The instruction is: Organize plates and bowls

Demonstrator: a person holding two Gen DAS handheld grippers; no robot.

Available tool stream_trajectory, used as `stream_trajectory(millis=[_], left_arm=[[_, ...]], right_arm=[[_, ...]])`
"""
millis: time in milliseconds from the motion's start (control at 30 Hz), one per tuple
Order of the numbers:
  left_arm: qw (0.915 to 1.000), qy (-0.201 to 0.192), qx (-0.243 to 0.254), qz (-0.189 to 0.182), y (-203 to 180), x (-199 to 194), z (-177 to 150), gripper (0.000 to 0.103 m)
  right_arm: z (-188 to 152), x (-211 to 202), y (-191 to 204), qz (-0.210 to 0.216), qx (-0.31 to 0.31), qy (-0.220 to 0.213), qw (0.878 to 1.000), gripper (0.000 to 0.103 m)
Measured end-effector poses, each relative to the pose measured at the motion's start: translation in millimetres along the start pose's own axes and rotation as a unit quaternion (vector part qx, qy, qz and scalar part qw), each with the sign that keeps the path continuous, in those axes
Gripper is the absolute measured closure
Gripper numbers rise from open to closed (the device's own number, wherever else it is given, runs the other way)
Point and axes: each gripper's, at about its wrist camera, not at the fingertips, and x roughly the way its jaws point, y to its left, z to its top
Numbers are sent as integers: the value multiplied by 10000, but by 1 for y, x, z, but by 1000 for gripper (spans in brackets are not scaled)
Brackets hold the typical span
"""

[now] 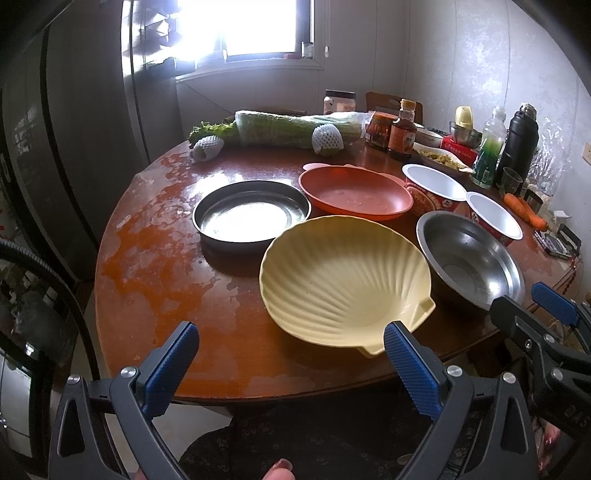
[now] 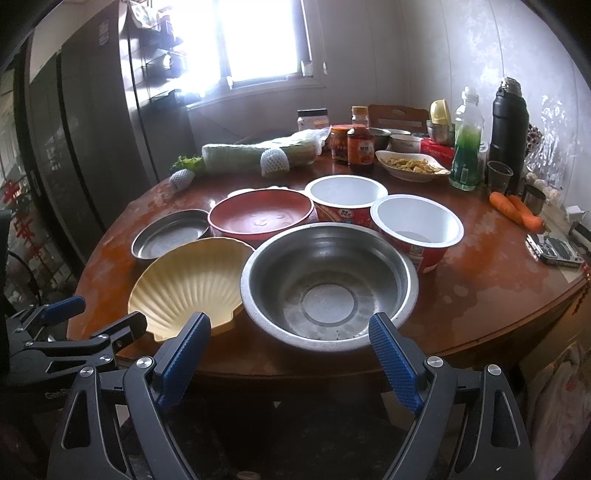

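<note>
Around the pale yellow shell-shaped plate (image 1: pixel 343 280) everything is arranged: to its left and behind, the shallow round steel pan (image 1: pixel 251 216); behind it, the terracotta plastic dish (image 1: pixel 354 192); to its right, touching rims, the deep steel bowl (image 2: pixel 328 284), with two white-lined paper noodle cups (image 2: pixel 415 225) beyond. Your left gripper (image 1: pixel 291 358) and right gripper (image 2: pixel 290 347) both gape wide and hold nothing. Nudging the shell plate could shove the touching bowl, and the blotchy, wet-looking round wooden table (image 1: pixel 155 280) may let dishes slide. A bright window (image 1: pixel 240 26) glares behind.
</note>
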Motion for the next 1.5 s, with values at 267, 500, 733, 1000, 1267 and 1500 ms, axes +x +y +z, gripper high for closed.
stream_trajectory(millis=[267,500,733,1000,1267,1500], left_arm=[[10000,-18,-45,-70,3,-4,3,2],[9999,-72,-88,-129,11,-5,5,2],[9995,-78,-244,-185,27,-2,8,2],[9991,75,-397,-133,47,11,10,2],[9983,185,-543,-99,67,26,13,2],[9982,206,-524,-207,68,30,15,3]], right_arm=[[2,0,0,12,-38,-5,10000,14],[4,1,4,17,-116,4,9999,14],[13,3,10,120,-225,-19,9997,14],[31,12,22,443,-303,-33,9986,14],[11,20,34,1070,-157,513,9928,16],[4,28,43,1219,-144,797,9892,39]])
